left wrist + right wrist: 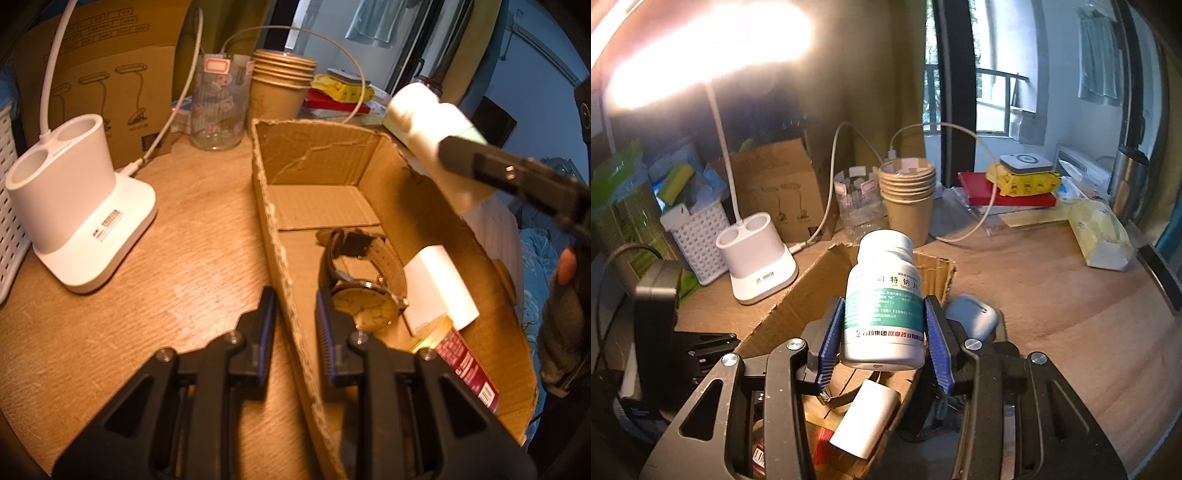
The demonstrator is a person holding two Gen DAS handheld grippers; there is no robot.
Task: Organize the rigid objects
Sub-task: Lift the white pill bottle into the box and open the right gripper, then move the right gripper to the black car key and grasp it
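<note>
An open cardboard box (pixel 314 155) lies on the wooden desk. Inside it are a wristwatch (pixel 365 299), a white block (pixel 439 291) and a red-labelled bottle (pixel 469 369). My left gripper (pixel 295 332) is shut on the box's left wall, one finger outside and one inside. My right gripper (pixel 884 332) is shut on a white pill bottle (pixel 884 295) with a green label, held upright above the box (pixel 798 306). In the left wrist view that pill bottle (pixel 424 122) hangs over the box's far right corner. The white block (pixel 866 421) shows below the bottle.
A white lamp base (pixel 74 199) with its cable stands left of the box. A glass (pixel 219 107) and stacked paper cups (pixel 282 85) stand behind it. A grey earbud case (pixel 971 317) lies right of the box. A white basket (pixel 698 240) sits at the back left.
</note>
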